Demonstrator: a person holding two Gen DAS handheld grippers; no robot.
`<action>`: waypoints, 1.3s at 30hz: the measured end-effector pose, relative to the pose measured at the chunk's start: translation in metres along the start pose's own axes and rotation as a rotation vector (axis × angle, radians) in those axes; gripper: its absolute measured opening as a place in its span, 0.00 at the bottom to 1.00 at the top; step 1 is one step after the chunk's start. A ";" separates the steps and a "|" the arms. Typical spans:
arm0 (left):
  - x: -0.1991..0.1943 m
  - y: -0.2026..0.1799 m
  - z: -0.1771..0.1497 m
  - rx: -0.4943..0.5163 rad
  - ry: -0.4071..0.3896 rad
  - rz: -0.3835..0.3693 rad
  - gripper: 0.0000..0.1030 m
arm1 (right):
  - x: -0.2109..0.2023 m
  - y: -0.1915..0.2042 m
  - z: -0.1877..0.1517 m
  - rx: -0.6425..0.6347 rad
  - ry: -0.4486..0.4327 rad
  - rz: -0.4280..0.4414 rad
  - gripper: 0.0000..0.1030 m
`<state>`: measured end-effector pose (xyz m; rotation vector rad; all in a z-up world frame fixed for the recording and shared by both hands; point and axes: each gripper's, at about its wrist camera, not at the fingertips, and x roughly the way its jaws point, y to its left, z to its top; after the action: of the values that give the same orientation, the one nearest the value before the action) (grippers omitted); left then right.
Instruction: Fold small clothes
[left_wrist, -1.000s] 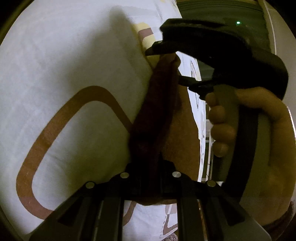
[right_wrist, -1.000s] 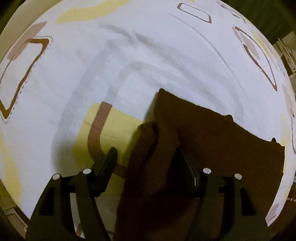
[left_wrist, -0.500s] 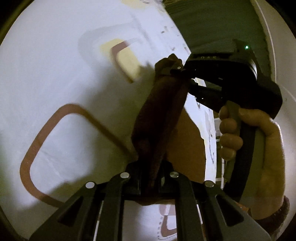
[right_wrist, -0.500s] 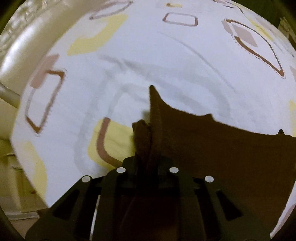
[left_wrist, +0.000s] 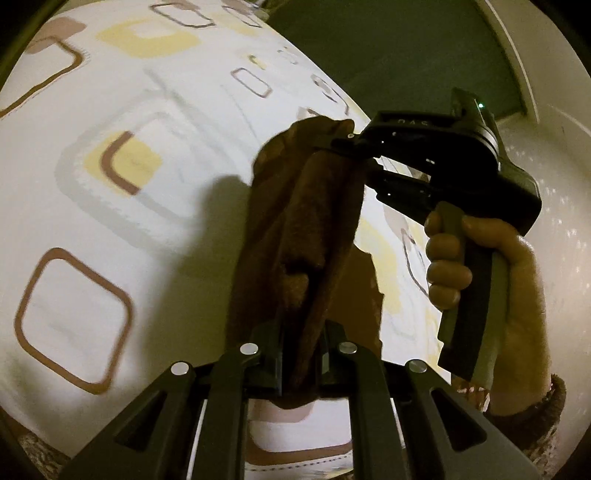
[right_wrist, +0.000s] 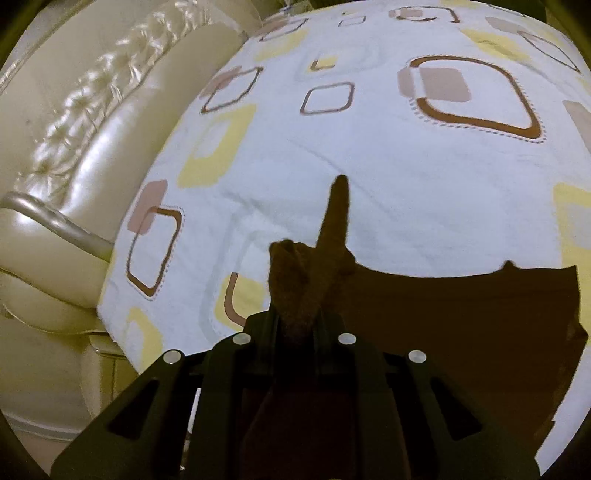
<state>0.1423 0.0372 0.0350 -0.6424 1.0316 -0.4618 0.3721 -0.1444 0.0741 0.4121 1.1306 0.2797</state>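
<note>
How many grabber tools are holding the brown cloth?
2. The left tool pinches one bunched end of the brown cloth; the right tool grips its other end.

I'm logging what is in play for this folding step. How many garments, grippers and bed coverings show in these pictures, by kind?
Brown garment: 1, pinched by both grippers
Grippers: 2, left gripper and right gripper
Patterned bedsheet: 1
Cream headboard: 1
Total: 5
</note>
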 end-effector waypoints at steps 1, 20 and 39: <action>0.003 -0.010 -0.001 0.016 0.004 0.001 0.11 | -0.005 -0.007 0.002 0.003 -0.007 0.010 0.13; 0.127 -0.120 -0.053 0.235 0.127 0.070 0.11 | -0.088 -0.213 -0.037 0.225 -0.126 0.152 0.12; 0.176 -0.144 -0.108 0.360 0.142 0.185 0.14 | -0.043 -0.318 -0.068 0.392 -0.117 0.262 0.13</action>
<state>0.1161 -0.2075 -0.0175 -0.1934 1.0959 -0.5197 0.2956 -0.4337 -0.0605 0.9168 1.0153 0.2586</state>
